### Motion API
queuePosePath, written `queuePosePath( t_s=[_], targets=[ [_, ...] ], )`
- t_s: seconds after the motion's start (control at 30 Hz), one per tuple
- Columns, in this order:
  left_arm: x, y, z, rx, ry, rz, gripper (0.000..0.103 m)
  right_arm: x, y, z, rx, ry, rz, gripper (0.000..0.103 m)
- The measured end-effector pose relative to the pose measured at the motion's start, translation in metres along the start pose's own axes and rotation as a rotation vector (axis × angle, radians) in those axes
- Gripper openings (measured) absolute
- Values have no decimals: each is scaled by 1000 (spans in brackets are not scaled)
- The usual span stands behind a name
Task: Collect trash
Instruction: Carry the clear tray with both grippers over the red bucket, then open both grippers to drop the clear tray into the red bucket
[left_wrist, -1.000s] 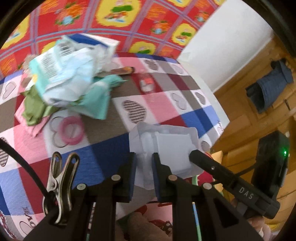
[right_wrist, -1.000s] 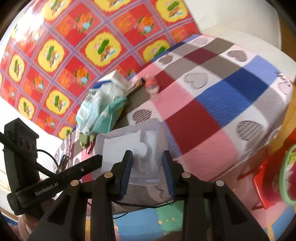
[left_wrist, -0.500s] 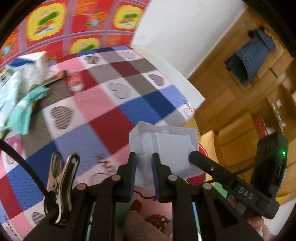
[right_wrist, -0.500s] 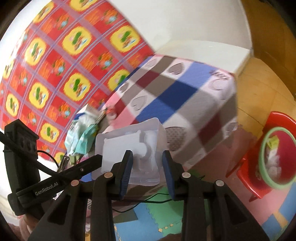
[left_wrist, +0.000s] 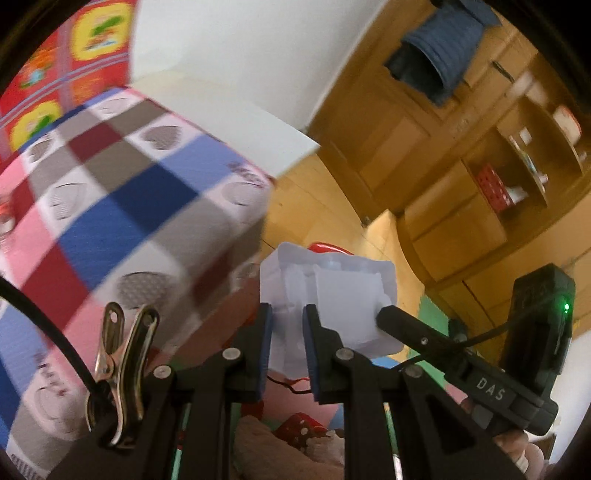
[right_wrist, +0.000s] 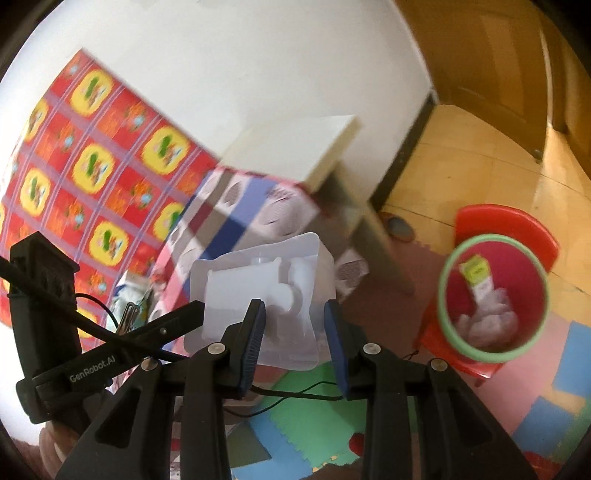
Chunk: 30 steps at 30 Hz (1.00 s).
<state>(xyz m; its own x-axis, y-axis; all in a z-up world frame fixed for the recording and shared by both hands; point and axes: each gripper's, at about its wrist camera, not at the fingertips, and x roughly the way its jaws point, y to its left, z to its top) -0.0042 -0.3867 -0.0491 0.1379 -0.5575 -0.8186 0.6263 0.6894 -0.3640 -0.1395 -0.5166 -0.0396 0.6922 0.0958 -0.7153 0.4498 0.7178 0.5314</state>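
Both views swung off table (left_wrist: 122, 206) toward floor within last second. Clear plastic tray (left_wrist: 332, 295) carried in air past table's corner. Left gripper (left_wrist: 287, 325) jaws narrow, pinching tray edge. Right gripper (right_wrist: 293, 325) jaws wider, apparently clamping same tray, though blur hides contact. Green-rimmed bin (right_wrist: 495, 301) on red stool, already holding scraps, now in right view: drop-off likely next.
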Motion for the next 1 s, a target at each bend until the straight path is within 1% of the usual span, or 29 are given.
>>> queuePosePath(
  t_s=[0.1,0.23,0.37,0.5,0.73,1.0],
  targets=[
    [25,-28,3,41,29,-11,16,-14,-29,3,32,-16,-34,34],
    [60,-56,3,62,73,-35,16,-27,-74,4,99,-21,-61,34],
    [99,-82,1,94,116,-48,16,-27,-114,10,146,-24,-88,34],
    [137,-99,-2,123,166,-52,16,-19,-156,11,195,-9,-111,34],
    [208,-125,-11,172,258,-53,16,2,-217,7,265,16,-163,34],
    [274,-135,-23,247,334,-62,16,31,-276,0,332,40,-212,34]
  ],
)
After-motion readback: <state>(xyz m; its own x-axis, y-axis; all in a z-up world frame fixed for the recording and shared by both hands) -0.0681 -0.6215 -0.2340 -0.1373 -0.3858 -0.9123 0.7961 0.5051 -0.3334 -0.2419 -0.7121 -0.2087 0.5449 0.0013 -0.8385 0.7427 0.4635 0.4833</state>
